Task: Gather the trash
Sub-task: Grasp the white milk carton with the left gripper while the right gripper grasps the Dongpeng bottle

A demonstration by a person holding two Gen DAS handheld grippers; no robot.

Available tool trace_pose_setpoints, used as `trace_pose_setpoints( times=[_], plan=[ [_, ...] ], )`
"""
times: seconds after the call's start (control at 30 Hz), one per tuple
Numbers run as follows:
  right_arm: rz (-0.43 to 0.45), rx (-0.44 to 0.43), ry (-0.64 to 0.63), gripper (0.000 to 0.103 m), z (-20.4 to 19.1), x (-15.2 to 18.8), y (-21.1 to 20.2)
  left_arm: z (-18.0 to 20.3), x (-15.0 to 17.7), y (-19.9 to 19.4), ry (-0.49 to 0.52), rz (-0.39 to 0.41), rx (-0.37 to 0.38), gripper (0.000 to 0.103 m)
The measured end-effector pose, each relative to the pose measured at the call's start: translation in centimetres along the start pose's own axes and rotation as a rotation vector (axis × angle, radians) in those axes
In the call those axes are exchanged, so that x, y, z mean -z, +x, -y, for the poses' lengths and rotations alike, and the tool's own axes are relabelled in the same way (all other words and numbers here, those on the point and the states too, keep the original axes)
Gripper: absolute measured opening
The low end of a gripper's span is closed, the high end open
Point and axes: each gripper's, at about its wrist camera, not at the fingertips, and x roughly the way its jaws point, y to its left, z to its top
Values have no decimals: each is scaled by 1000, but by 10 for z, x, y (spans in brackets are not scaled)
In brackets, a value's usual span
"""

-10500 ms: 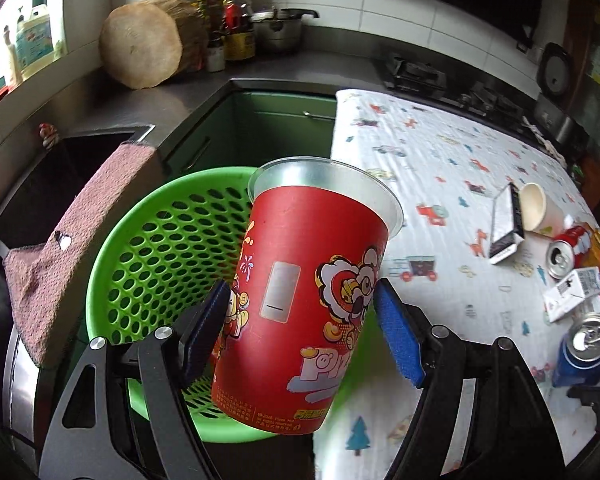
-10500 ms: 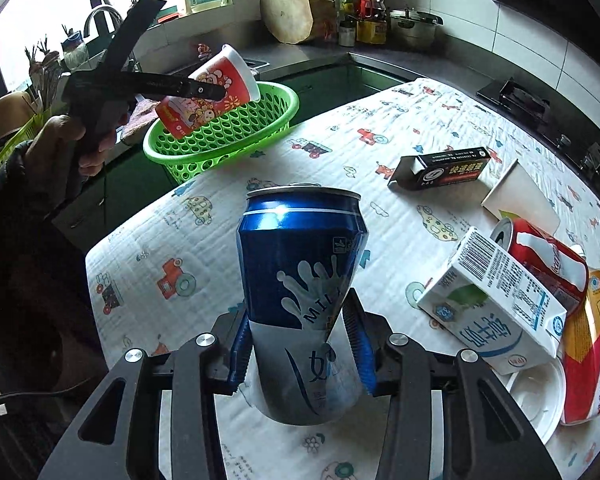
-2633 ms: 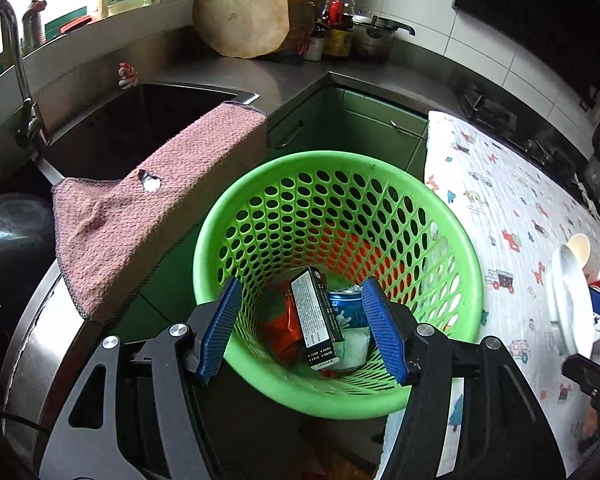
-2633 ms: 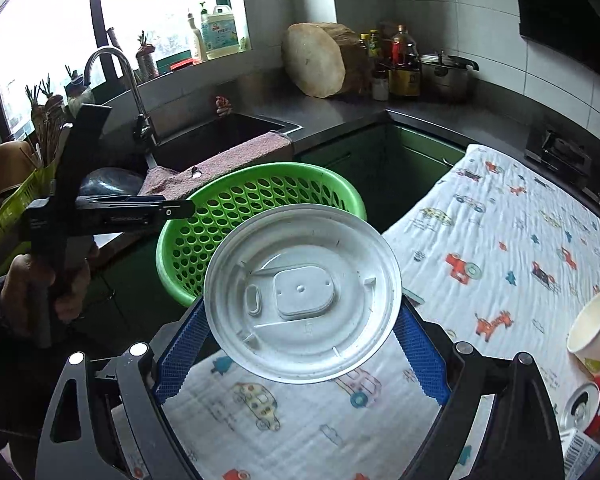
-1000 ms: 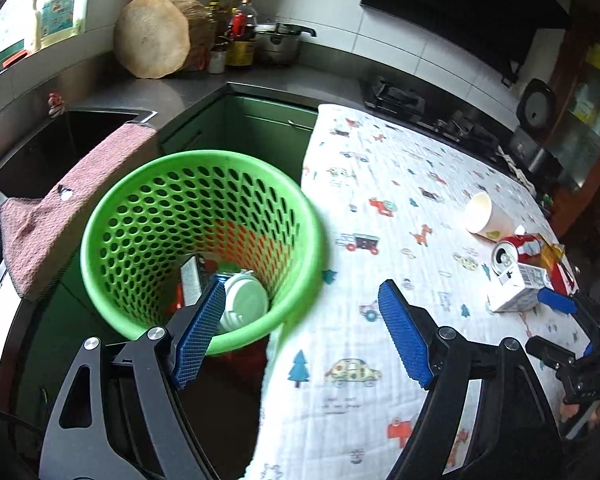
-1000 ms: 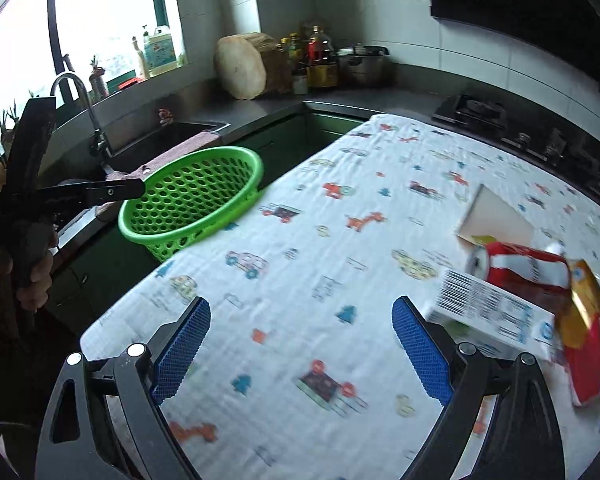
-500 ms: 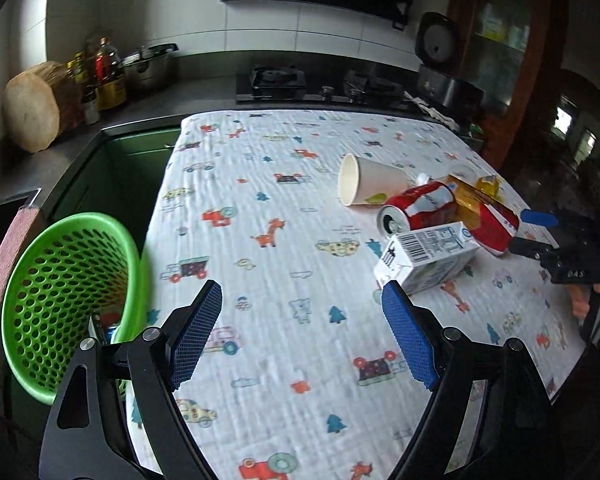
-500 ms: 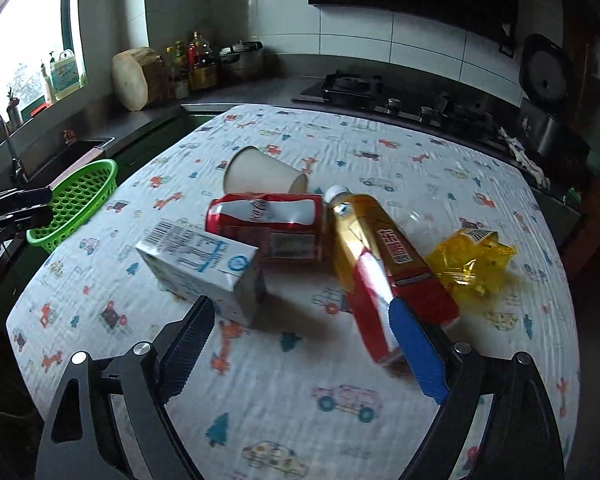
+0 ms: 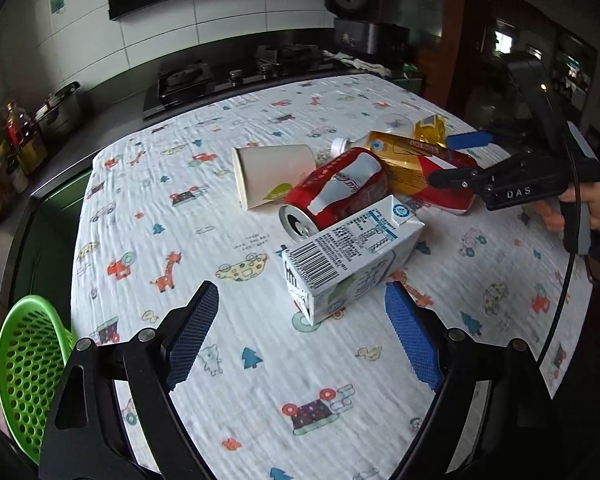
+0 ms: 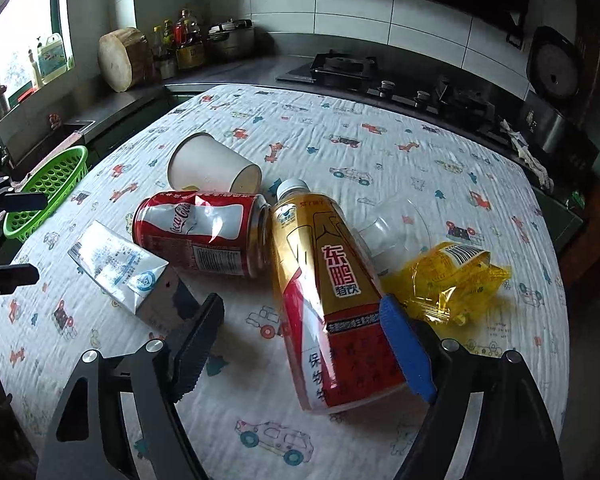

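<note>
**A:** Which step is in hand now?

**B:** I judge it is the reach for the next two pieces. The left gripper [image 9: 296,332] hangs just before the milk carton [image 9: 352,256], its jaws wide and just opening more, nothing between them. The right gripper [image 10: 300,340] comes over the drink bottle [image 10: 332,292]; its jaws have just been closing, and the bottle's lower part lies between them. The blue pad looks very near the bottle's side, but I cannot tell if it touches already, and the other pad is clearly apart.

**A:** Where do these things lie?

**B:** I take the cola can [image 10: 204,236] as landmark. The carton lies just beside it, on the side toward the green basket [image 10: 46,192], maybe touching. The bottle lies against the can's far end. The paper cup [image 10: 212,170] is just behind the can, and the yellow wrapper [image 10: 448,280] is beyond the bottle. The basket is well apart from the can, off the edge of the tablecloth [image 10: 380,140].

**A:** How do they point?

**B:** The bottle lies flat, its long axis running from the right gripper toward the can, white cap away. The carton lies on its side, its long axis slanting, its barcode end nearest the left gripper.

**A:** What does the next move call for?

**B:** The right jaws should close across the bottle's width; the left should advance until the carton sits between the pads.
</note>
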Motion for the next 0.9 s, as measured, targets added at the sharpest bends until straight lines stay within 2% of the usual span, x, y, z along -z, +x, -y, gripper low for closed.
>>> trace_pose_setpoints(
  times=[0.2,0.47,0.77,0.9],
  plan=[
    [-52,17,-57,74,2,-8,21,5,-10,19,67,-30,22,84],
    [-105,-5,-48,68,12,-11,48,14,-22,36,188,-39,59,84],
    [-137,-39,-30,67,11,3,33,27,-26,53,302,-50,109,84],
    [-156,-34,-21,67,10,17,21,28,-25,64,296,-84,122,84]
  ],
)
